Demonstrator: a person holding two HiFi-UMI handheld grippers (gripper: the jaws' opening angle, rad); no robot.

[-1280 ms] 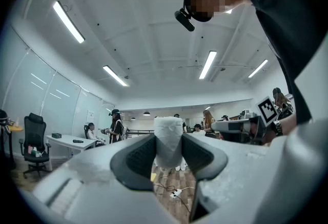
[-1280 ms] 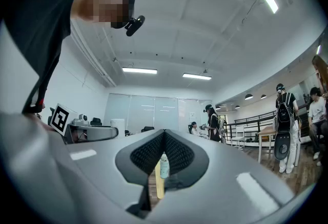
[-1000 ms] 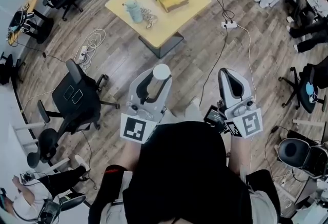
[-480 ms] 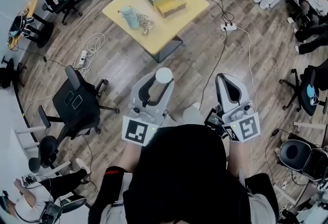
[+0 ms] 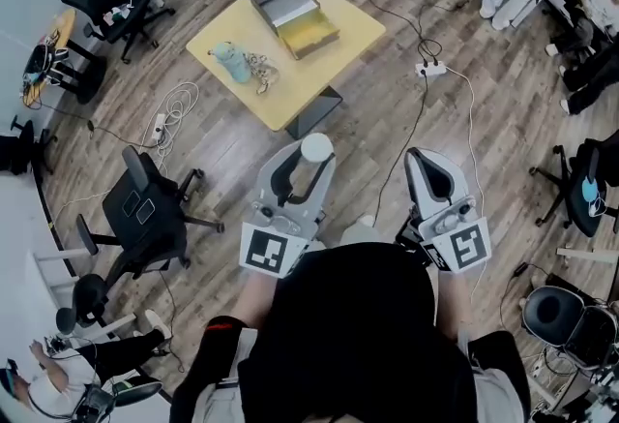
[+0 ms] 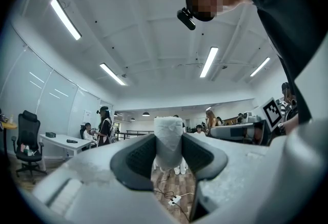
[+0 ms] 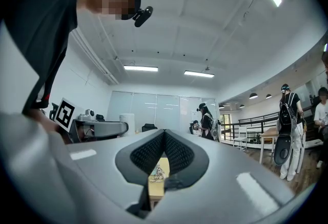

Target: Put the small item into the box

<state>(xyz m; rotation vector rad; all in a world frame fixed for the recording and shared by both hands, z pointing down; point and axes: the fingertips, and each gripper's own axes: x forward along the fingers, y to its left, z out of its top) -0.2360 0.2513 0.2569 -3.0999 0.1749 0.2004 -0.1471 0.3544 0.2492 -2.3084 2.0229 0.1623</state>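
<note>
In the head view my left gripper (image 5: 309,158) is shut on a small white cylinder (image 5: 315,147), held over the wooden floor in front of me. Seen from the left gripper view, the white cylinder (image 6: 168,138) stands upright, pinched between the dark pads (image 6: 138,159). My right gripper (image 5: 427,163) is beside it, shut with nothing in it; its pads (image 7: 177,154) meet in the right gripper view. The open box (image 5: 293,16), one half grey and one yellow, lies on the yellow table (image 5: 334,16) well ahead of both grippers.
A teal item (image 5: 224,58) and a small tangled item (image 5: 257,69) lie on the table's left part. A black office chair (image 5: 147,200) stands to my left. Cables and a power strip (image 5: 431,70) run over the floor on the right. More chairs and people ring the room.
The table has slid lower and leftward in the head view and looks a little nearer. Both grippers keep their pose, the left still gripping the white cylinder.
</note>
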